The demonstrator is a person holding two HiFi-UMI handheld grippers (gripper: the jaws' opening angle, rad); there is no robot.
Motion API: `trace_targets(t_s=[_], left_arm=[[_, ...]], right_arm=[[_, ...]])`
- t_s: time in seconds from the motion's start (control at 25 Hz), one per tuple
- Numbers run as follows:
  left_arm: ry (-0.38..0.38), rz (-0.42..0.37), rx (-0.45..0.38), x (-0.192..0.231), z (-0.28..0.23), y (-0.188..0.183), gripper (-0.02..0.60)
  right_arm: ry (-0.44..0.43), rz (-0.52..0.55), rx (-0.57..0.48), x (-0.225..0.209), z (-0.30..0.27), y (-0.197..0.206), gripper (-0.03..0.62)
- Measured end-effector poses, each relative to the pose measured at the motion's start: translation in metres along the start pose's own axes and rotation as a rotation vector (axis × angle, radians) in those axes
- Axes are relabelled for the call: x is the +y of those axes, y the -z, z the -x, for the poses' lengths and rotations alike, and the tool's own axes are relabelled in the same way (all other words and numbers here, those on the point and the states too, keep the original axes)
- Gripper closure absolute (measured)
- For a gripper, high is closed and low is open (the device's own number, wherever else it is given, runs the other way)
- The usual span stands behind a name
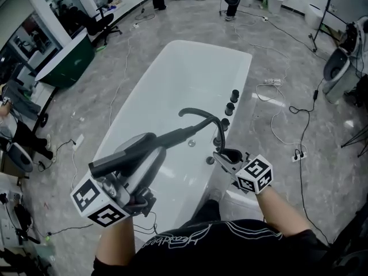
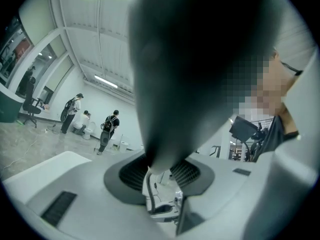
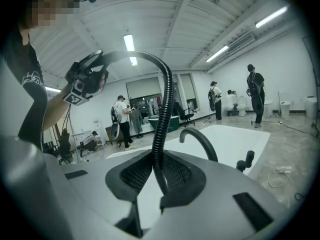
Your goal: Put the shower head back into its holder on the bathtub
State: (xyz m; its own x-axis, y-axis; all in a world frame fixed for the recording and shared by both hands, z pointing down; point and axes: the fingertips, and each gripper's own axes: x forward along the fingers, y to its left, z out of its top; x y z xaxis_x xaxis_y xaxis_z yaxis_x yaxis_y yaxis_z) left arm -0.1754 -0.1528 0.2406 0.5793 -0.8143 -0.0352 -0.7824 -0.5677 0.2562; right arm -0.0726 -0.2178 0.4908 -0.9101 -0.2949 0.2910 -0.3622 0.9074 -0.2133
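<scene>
A white bathtub (image 1: 172,91) stretches away from me. The dark shower head (image 1: 146,144) is held level over the tub's near end, with my left gripper (image 1: 129,168) shut on its handle. In the left gripper view it fills the space between the jaws as a dark blurred mass (image 2: 200,59). Its black ribbed hose (image 1: 202,115) arcs over to the tub's right rim. There my right gripper (image 1: 221,157) is shut on the hose (image 3: 162,114), close to a dark round fitting (image 1: 232,154) on the rim. The curved spout (image 3: 200,139) stands just beyond.
Three black knobs (image 1: 230,105) line the right rim. Cables and a power strip (image 1: 298,156) lie on the floor at the right. A green counter (image 1: 69,59) and office chair (image 1: 103,22) stand at the left. People (image 3: 256,94) and toilets are at the far end.
</scene>
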Motion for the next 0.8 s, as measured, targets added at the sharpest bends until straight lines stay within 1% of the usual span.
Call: trace_targets(t_s=[0.12,0.2,0.28,0.48,0.72,0.8], left_arm=[[0.003,0.025,0.013,0.0,-0.002,0.014,0.448],[0.005,0.024,0.026,0.002,-0.003,0.022,0.447],[0.005,0.025,0.037,0.004,-0.004,0.029,0.447],[-0.01,0.065,0.052,0.015,-0.004,0.042,0.448],[-0.011,0.059,0.087,0.027,-0.008,0.05,0.448],[-0.006,0.062,0.098,0.029,-0.008,0.053,0.447]], right_arm=[[0.009,0.0,0.047,-0.003,-0.007,0.027,0.528],[0.025,0.003,0.081,-0.007,-0.012,0.044,0.528],[0.037,-0.021,0.101,-0.011,-0.017,0.058,0.528],[0.045,-0.055,0.146,-0.015,-0.028,0.084,0.528],[0.045,-0.051,0.223,-0.02,-0.048,0.116,0.526],[0.04,-0.065,0.241,-0.018,-0.055,0.125,0.526]])
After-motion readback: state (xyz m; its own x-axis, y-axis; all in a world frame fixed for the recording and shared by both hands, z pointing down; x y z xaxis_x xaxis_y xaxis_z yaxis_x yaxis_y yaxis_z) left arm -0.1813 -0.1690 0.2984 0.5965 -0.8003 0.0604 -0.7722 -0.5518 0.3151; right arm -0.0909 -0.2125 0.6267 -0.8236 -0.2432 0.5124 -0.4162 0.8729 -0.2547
